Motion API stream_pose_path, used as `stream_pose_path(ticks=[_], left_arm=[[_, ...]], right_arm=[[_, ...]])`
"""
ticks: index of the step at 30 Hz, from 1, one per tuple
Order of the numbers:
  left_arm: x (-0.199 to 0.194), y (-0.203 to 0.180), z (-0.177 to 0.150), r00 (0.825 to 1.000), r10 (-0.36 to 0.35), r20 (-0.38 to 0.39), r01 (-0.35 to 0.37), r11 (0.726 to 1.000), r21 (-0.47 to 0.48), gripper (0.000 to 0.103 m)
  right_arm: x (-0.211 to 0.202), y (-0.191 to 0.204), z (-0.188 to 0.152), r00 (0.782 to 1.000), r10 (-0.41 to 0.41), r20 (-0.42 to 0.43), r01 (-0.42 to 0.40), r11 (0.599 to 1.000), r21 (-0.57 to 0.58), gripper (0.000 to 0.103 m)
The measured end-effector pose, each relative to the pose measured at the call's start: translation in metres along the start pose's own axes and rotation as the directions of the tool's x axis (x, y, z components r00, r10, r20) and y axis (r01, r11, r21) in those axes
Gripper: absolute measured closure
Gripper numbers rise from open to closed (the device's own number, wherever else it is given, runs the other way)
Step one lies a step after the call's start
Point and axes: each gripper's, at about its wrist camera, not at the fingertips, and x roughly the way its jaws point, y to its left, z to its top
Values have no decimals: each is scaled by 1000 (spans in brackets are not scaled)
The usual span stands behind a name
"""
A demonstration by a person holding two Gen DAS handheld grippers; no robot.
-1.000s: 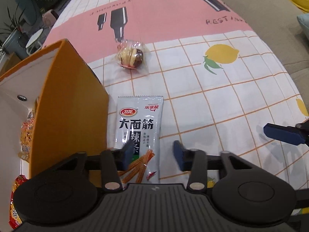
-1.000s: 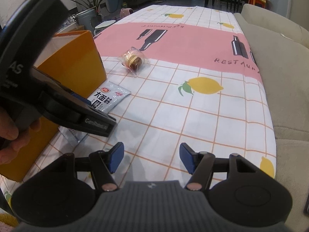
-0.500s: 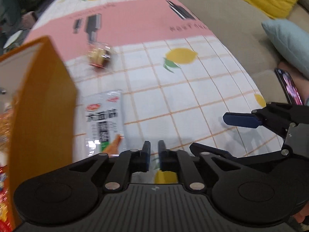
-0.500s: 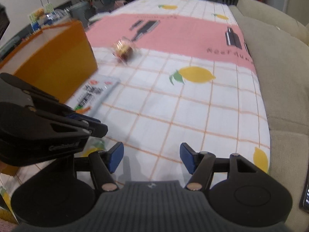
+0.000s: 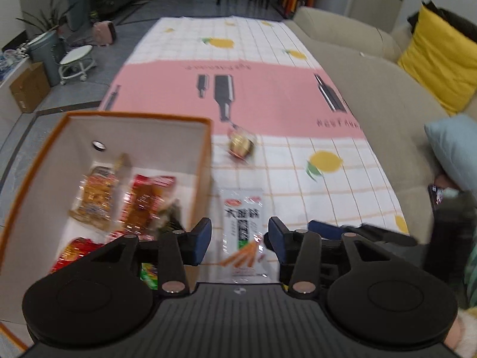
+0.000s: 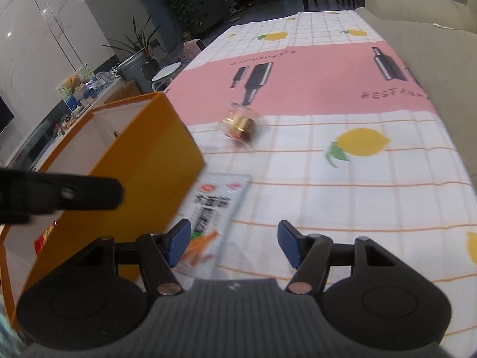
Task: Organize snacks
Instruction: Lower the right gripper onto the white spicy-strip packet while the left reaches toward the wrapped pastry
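I am holding left gripper (image 5: pixel 240 240) just opening, empty | right gripper (image 6: pixel 234 243) open, empty | flat silver snack packet (image 5: pixel 243 229) hugging tall orange cardboard box (image 5: pixel 202 161), so fingers may be bumping it.

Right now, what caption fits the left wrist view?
Open tool above a snack packet, beside an orange box of snacks.

An orange box (image 5: pixel 205 179) with a white inside. The tablecloth (image 5: pixel 268 104) is pink, with white orange-lined checks and yellow lemons. Blue tool pads (image 6: pixel 179 241).
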Motion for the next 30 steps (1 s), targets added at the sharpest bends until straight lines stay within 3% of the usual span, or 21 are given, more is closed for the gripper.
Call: stream_pose_path(ticks=[4,9,13,21,23,25,30], left_arm=[[-7,16,2,999,35,17,-35,999,-17,48],[-1,29,1,1000,29,8,-29,998,-50,48],[-2,36,-1,998,60,12,-60,997,-52,48],[-1,50,-2,998,56,13,-55,994,-98,44],[-1,50,-2,998,54,13,-53,993,-101,44],[-2,51,-2,999,52,12,-50,993,-104,44],[-7,50,-1,999,52,17,-50,994,-99,44]], right_arm=[[23,23,3,999,-32,-9,32,999,-36,40],[50,46,2,994,-111,-22,108,987,-120,40],[64,54,0,988,-154,-33,147,978,-147,33],[75,59,-3,971,-239,-6,231,946,-226,30],[75,60,-4,970,-244,-6,236,942,-241,32],[74,61,-4,970,-245,-5,236,939,-251,44],[68,55,-4,972,-234,-18,221,939,-262,48]])
